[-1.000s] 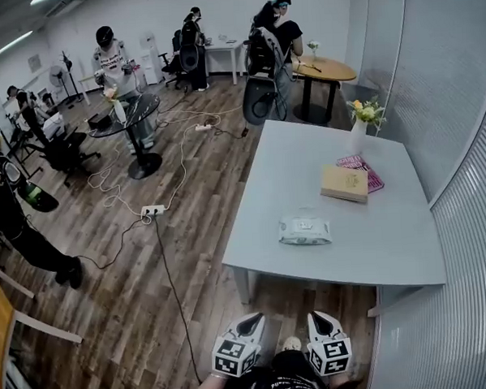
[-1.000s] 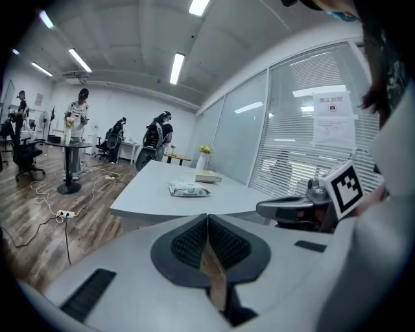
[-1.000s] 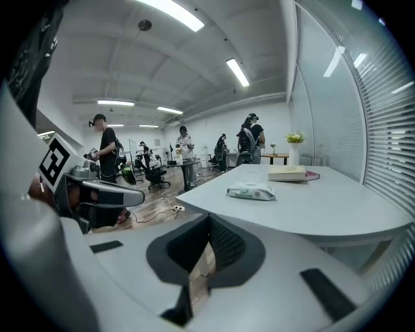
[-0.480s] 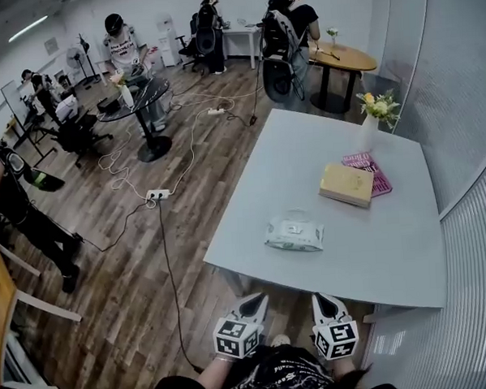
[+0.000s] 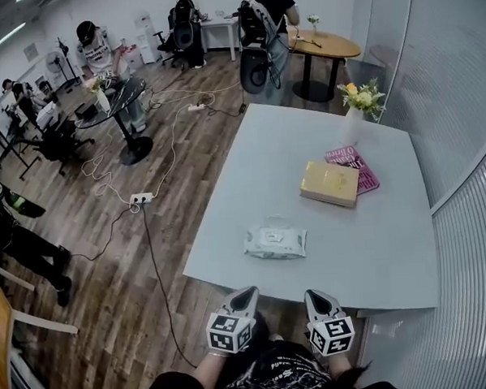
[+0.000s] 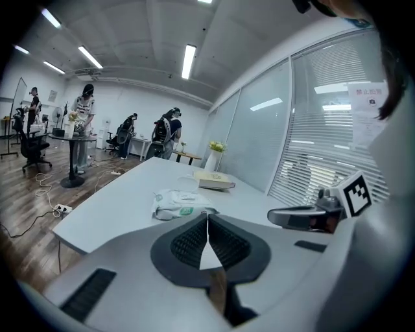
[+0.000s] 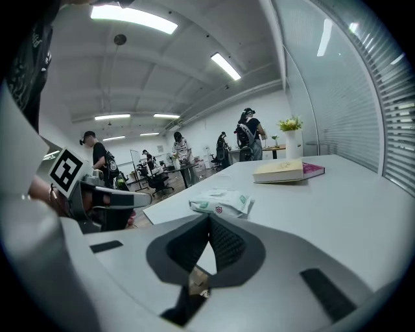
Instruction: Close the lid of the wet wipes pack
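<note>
Left hand-held gripper (image 5: 247,295) and right hand-held gripper (image 5: 311,296), bottom centre, both have jaws pinched together on nothing. The wet wipes pack (image 5: 275,241) lies mid-frame on the tabletop (image 5: 257,156), near its front edge.

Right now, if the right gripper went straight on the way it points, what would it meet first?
Probably the wet wipes pack, just beyond the shut tips of the right gripper. Pointing slightly down, it might touch the table short of the pack; depth is unclear.
</note>
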`<state>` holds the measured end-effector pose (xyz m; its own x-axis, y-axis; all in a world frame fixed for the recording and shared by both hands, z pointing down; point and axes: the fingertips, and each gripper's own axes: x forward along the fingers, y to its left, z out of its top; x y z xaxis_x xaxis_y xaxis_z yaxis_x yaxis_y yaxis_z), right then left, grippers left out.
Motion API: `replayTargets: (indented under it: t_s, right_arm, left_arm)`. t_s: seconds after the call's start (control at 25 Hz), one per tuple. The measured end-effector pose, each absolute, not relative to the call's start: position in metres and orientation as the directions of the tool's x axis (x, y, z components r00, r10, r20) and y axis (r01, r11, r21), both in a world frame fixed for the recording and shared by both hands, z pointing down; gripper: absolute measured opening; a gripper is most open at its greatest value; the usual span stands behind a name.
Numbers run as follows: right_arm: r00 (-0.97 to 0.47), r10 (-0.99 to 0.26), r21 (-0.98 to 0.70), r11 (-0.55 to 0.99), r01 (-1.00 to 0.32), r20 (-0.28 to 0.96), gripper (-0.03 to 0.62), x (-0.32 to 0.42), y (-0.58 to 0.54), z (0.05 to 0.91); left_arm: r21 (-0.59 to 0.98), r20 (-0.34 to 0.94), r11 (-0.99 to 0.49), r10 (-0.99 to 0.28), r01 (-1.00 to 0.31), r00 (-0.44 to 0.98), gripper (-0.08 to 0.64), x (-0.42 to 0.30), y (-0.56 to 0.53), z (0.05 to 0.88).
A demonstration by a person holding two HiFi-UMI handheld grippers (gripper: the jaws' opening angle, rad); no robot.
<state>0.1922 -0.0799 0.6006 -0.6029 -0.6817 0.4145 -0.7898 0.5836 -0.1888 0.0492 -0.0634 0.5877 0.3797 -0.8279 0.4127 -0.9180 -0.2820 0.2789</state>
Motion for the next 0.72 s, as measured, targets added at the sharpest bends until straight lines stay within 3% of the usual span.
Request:
replayTargets:
  t_s: [0.72]
  right_arm:
    - [-0.552, -0.705, -0.234, 0.503, -0.832, 0.446, 0.0, 0.148, -0.228, 0.587]
  left_arm:
    - [0.278, 0.441, -0.378, -0.766, -0.883, 0.467, 0.009, -0.011, -0.214, 0.598]
